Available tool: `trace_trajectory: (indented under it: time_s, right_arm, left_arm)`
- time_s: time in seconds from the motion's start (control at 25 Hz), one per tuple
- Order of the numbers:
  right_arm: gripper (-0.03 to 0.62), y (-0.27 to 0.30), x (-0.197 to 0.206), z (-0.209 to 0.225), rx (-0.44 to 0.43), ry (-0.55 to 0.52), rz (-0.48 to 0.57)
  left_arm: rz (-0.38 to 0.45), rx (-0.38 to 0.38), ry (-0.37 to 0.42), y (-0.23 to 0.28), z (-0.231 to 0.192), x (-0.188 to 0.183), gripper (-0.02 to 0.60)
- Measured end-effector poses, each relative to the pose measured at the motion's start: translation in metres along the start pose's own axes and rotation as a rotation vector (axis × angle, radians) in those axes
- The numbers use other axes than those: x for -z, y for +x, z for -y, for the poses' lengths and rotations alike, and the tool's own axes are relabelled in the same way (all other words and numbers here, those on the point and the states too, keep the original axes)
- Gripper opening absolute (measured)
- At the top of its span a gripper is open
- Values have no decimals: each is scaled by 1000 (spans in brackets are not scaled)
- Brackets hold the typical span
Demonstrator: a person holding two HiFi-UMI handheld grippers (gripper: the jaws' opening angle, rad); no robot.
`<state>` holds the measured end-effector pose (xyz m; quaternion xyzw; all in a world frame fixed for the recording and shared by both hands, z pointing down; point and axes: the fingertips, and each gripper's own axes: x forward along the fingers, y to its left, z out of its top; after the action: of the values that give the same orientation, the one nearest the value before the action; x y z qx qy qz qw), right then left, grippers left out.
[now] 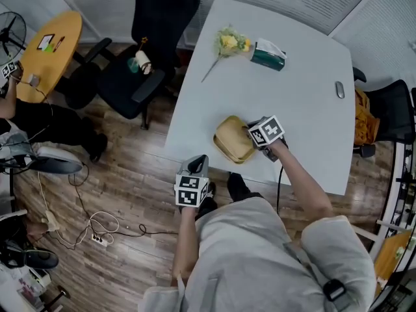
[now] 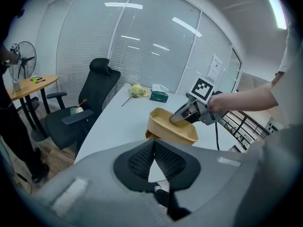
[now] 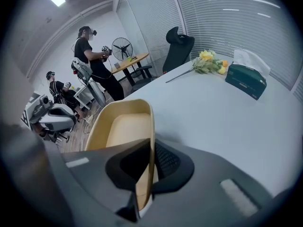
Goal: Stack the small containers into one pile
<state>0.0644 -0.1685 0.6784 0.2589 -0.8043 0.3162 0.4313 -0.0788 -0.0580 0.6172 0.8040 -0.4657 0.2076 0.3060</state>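
The container [image 1: 233, 138] sits on the desk [image 1: 305, 129] by its near edge, with the right claw [image 1: 253, 134] clamped on its right wall. The left claw [image 1: 198, 166] hangs off the desk, over the floor [image 1: 123, 181]. At the far end lie the flowers [image 1: 229, 43], with the tissue box [image 1: 268, 54] to their right. The chair [image 1: 146, 51] stands left of the desk.

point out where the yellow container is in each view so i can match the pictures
Head view: yellow container just below centre, the right gripper clamped on its right rim.
Left gripper view: yellow container right of centre, above the jaws.
Right gripper view: yellow container lower left of centre, its wall between the jaws.
Shared landmark: green tissue box, beyond the container in all three views.
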Motion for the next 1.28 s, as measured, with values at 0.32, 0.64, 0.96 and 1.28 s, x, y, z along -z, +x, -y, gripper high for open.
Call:
trace_trajectory:
  time_s: [0.32,0.64,0.96,1.28]
  right_arm:
    - [11,10,9,-14,28,-46,-37]
    - [43,10,10,-19,66,-65,-25]
    - [55,-2,6,-16,115,-41,13]
    - [58,-27,12,-24,163,6,95]
  left_arm:
    - [18,-26,-29,-16,-7,11,6]
    - [26,-21,-30,-23,-8,16,6]
    - [23,4,-11,-25,-5,16,6]
    - [11,64,37,-25,3,18,6]
